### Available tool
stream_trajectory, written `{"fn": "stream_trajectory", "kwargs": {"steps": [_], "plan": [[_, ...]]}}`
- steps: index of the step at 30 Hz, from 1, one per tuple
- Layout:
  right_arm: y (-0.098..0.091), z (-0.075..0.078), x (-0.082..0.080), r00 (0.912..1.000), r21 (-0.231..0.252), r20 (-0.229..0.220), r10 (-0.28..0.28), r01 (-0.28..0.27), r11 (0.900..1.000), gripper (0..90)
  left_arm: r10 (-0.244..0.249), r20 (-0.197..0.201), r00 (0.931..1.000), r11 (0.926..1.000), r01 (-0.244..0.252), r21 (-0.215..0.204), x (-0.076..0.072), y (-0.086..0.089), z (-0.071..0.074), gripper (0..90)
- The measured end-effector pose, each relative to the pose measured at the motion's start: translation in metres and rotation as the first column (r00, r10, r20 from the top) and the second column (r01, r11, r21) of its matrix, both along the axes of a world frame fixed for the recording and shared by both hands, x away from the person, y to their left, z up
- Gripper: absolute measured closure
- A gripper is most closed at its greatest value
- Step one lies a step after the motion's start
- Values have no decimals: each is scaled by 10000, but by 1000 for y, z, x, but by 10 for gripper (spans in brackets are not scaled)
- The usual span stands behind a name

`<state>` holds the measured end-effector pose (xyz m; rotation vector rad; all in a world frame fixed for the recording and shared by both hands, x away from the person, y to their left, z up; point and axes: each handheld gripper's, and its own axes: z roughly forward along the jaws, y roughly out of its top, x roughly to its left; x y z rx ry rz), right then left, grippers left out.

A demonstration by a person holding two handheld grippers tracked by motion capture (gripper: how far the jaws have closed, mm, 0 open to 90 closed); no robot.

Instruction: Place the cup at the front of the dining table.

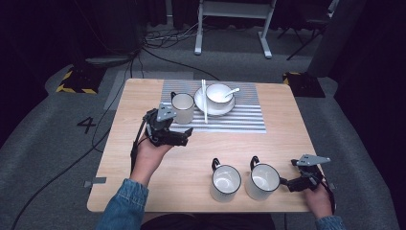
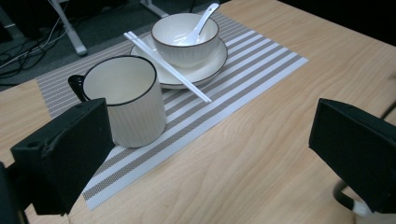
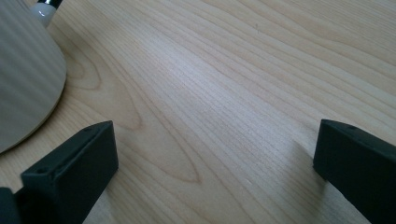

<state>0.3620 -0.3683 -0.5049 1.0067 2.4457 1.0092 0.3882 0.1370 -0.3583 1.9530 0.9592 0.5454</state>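
Ceramic mugs, judged heavy, glossy, breakable; best taken across rim or by handle. High view: left gripper [image 1: 184, 135] is hovering beside the mat mug [image 1: 183, 108]; right gripper [image 1: 286, 182] is sitting beside the near mug [image 1: 262, 180], third mug [image 1: 225, 182] alongside on the counter [image 1: 268, 148]. Left gripper view: jaws are gaping wide, empty; chopsticks [image 2: 167, 66], bowl [image 2: 186, 38], spoon [image 2: 201, 22] show clearly. Right gripper view: jaws are spread, holding nothing, mug wall at left.

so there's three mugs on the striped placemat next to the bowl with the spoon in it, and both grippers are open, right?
Not quite: only one mug stands on the striped placemat, beside the bowl holding the spoon. The high view shows the two other mugs on the bare wood at the table's near edge. Both grippers are open.
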Motion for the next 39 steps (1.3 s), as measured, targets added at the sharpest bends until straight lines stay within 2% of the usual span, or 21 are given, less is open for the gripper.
{"fn": "stream_trajectory", "kwargs": {"steps": [3, 7, 17, 19, 23, 29, 36, 38, 39], "plan": [[0, 0, 0, 10000, 1, 0, -2, 2, 10000, 0, -71, 39, 10000, 9998, 71, -170, -11, 6, 0, 0], [0, 0, 0, 10000, 6, -5, -3, 3, 10000, 0, -145, -98, 9998, 9998, 144, -146, -24, 17, -1, 0], [0, 0, 0, 10000, 14, -5, -12, 12, 10000, 0, -366, -216, 9991, 9977, 353, -578, -55, 34, -15, 0], [0, 0, 0, 10000, 4, -3, -3, 3, 10000, 0, -477, -158, 9987, 9982, 471, -378, -60, 38, -18, 0], [0, 0, 0, 10000, 5, -3, -2, 2, 10000, 0, -432, -152, 9989, 9984, 427, -366, -70, 43, -26, 2], [0, 0, 0, 10000, 7, -5, -3, 3, 10000, 0, -141, -879, 9960, 9999, 145, 41, -75, 51, -43, 7], [0, 0, 0, 10000, 5, -5, -2, 2, 10000, 1, 61, -979, 9952, 9999, -53, 88, -86, 59, -60, 8], [0, 0, 0, 10000, 4, -1, 0, 0, 10000, 1, 135, -989, 9950, 9991, -95, 412, -87, 60, -66, 8], [0, 0, 0, 10000, 5, -4, -1, 1, 10000, 1, 125, -1014, 9948, 9969, -46, 782, -88, 60, -69, 7]]}}
